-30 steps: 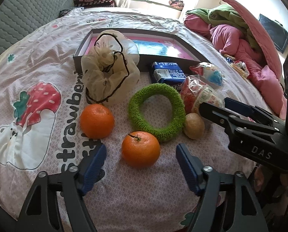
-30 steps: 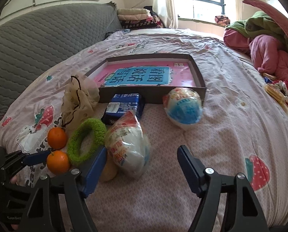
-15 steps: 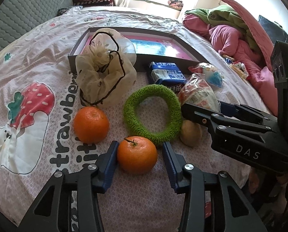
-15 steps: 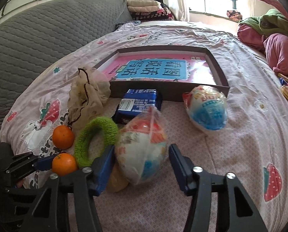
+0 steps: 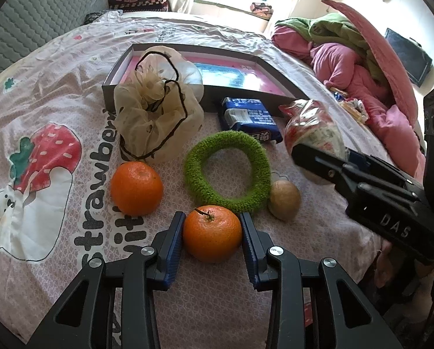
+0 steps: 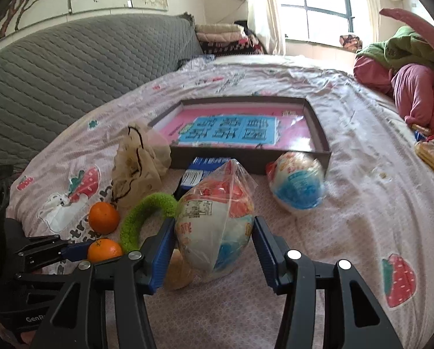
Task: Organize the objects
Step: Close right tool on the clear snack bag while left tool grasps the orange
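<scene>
Domestic bedroom, daylit.
Bed [image 6: 362, 151] under strawberry-print sheet; grey quilted headboard [image 6: 71, 67]; folded blankets [image 6: 220, 33] by curtained window [image 6: 318, 3]; clothes heap [image 5: 348, 52] alongside.

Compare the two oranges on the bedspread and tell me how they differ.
The near orange sits between the blue pads of the left claw, whose jaws are closing on it; the far orange lies free beside the mesh bag. The near orange shows a stem on top; the far orange shows none. The near orange touches the green ring; the far one lies apart. Both are round, bright orange and similar in size.
</scene>
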`<state>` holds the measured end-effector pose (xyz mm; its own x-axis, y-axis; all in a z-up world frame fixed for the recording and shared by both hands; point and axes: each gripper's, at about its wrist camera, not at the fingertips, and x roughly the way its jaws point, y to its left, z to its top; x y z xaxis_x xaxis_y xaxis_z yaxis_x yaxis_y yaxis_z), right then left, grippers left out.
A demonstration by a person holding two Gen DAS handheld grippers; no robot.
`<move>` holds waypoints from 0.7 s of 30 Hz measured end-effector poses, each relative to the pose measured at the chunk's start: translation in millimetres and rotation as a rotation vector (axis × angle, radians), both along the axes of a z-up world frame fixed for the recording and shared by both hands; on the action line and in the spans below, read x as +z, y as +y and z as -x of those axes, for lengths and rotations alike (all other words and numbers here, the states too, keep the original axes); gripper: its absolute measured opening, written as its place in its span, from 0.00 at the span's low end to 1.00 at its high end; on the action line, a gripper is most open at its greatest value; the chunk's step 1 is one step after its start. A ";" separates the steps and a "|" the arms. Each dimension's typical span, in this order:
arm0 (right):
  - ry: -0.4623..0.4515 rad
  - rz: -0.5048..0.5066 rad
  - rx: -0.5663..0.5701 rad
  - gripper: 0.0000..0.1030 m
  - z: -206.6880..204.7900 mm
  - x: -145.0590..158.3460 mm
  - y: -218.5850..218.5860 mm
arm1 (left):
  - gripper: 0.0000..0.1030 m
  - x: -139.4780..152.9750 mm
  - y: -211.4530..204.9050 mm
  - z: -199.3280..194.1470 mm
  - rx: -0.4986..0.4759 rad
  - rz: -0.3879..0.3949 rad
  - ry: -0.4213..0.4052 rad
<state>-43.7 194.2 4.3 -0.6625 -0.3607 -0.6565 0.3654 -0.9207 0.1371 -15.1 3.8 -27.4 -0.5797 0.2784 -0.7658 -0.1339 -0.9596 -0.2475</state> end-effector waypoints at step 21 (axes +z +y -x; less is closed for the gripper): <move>0.095 -0.004 0.002 0.52 -10.7 16.3 1.2 | 0.37 36.6 -1.8 3.9 0.019 0.016 0.120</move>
